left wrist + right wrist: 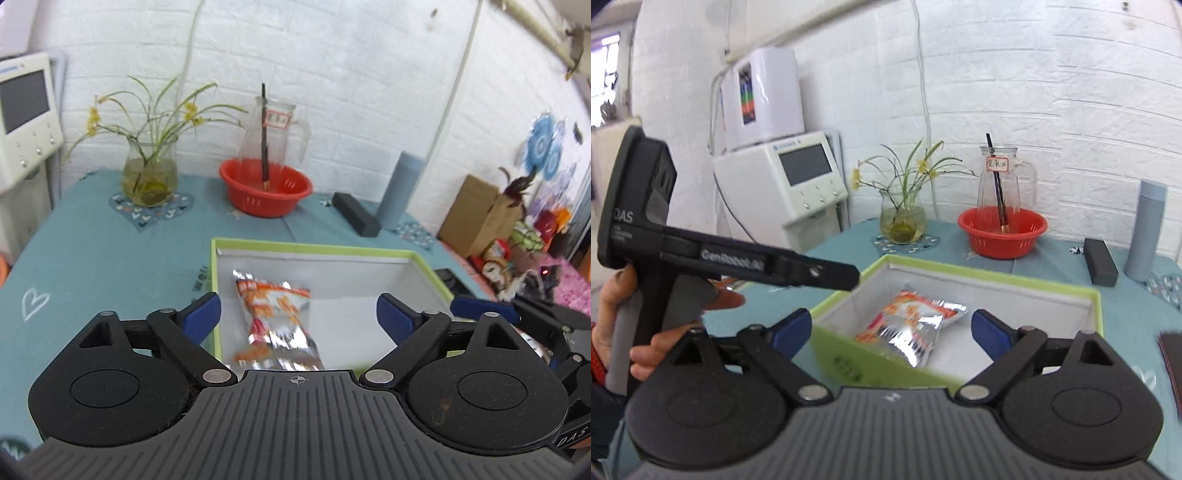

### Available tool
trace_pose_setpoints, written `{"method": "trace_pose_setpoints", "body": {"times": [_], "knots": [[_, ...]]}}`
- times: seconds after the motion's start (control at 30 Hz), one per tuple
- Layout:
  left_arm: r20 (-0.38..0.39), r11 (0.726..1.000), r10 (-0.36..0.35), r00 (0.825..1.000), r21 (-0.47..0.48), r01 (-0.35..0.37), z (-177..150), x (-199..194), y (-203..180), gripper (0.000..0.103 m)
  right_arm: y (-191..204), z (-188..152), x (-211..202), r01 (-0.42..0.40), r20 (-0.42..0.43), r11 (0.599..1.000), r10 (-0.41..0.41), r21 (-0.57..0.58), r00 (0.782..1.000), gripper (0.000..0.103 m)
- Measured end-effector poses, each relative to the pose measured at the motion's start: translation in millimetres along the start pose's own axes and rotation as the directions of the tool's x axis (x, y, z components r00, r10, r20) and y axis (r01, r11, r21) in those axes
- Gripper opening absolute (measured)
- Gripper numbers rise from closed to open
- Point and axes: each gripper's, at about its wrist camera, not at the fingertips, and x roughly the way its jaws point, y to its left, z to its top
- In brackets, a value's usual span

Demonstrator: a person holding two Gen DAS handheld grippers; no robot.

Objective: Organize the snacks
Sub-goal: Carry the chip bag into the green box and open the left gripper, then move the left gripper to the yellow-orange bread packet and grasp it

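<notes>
A white brick wall backs a teal-clothed surface [92, 251]. On it, a snack bag [275, 317] lies loose on the floor of the green-rimmed box [314, 248], likely set there so snacks gather in one place. Both the left tongs [298, 315] and right tongs [891, 326] gape wide, gripping nothing, the bag below and beyond their tips. Only the right view shows the hand [613, 295] on the left tool's handle; only the left view shows clutter [517, 236] past the surface's edge.
</notes>
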Motion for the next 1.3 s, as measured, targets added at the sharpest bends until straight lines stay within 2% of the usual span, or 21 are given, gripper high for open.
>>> {"method": "trace_pose_setpoints", "body": {"times": [0.17,0.27,0.33,0.47,0.53,0.6,0.63,0.73,0.77,0.83,0.87,0.9,0.93,0.97,1.03,1.07,1.2,1.3], "knots": [[0.021,1.0,-0.006,1.0,0.008,0.005,-61,-79,-13,0.085,46,-53,-62,-0.076,-0.014,0.996,0.077,0.045,0.997,0.093],[0.018,1.0,0.02,1.0,-0.011,-0.02,-105,-117,-11,0.086,82,-87,-80,-0.146,-0.065,0.989,0.148,0.035,0.987,0.093],[-0.01,0.999,0.028,1.0,-0.046,-0.028,-136,-135,-6,0.086,105,-111,-86,-0.18,-0.097,0.983,0.182,0.035,0.978,0.093],[-0.095,0.987,0.051,0.994,-0.15,-0.065,-191,-158,-1,0.084,129,-151,-85,-0.19,-0.187,0.979,0.202,0.075,0.962,0.093],[-0.12,0.978,0.027,0.992,-0.203,-0.052,-210,-168,-1,0.083,132,-160,-82,-0.15,-0.215,0.987,0.16,0.065,0.963,0.093],[-0.129,0.969,-0.023,0.991,-0.246,-0.01,-219,-173,-2,0.083,132,-162,-79,-0.084,-0.213,0.996,0.086,0.019,0.973,0.093],[-0.126,0.965,-0.054,0.991,-0.26,0.02,-221,-175,-3,0.083,132,-163,-75,-0.072,-0.227,0.997,0.072,0.011,0.971,0.093],[-0.119,0.965,-0.099,0.988,-0.252,0.066,-220,-175,-10,0.083,135,-169,-65,-0.13,-0.26,0.991,0.132,0.026,0.957,0.094],[-0.122,0.968,-0.096,0.988,-0.244,0.064,-220,-173,-12,0.083,143,-169,-65,-0.132,-0.265,0.991,0.128,0.003,0.956,0.094],[-0.125,0.972,-0.084,0.989,-0.227,0.054,-216,-168,-12,0.087,156,-170,-69,-0.202,-0.281,0.979,0.194,-0.001,0.94,0.094],[-0.121,0.978,-0.042,0.992,-0.21,0.016,-215,-167,-12,0.089,163,-171,-71,-0.245,-0.293,0.97,0.235,0.003,0.927,0.094],[-0.113,0.982,-0.001,0.994,-0.186,-0.02,-213,-167,-12,0.089,170,-172,-74,-0.296,-0.304,0.955,0.281,-0.004,0.91,0.093],[-0.11,0.985,0.03,0.994,-0.166,-0.048,-211,-167,-9,0.086,174,-173,-77,-0.324,-0.306,0.946,0.302,-0.022,0.903,0.093],[-0.107,0.984,0.04,0.994,-0.17,-0.058,-209,-167,-4,0.085,177,-171,-80,-0.31,-0.297,0.949,0.282,-0.051,0.912,0.093],[-0.09,0.975,0.039,0.995,-0.213,-0.058,-207,-172,7,0.085,176,-164,-83,-0.238,-0.259,0.966,0.204,-0.104,0.944,0.093],[-0.081,0.97,0.034,0.996,-0.236,-0.052,-207,-174,12,0.086,173,-161,-80,-0.217,-0.248,0.97,0.185,-0.109,0.951,0.093],[-0.118,0.946,0.036,0.992,-0.315,-0.072,-216,-174,19,0.085,170,-153,-55,-0.209,-0.266,0.969,0.168,-0.132,0.949,0.093],[-0.139,0.939,0.013,0.99,-0.339,-0.06,-225,-172,17,0.08,177,-157,-41,-0.244,-0.3,0.956,0.188,-0.162,0.935,0.093]]}}
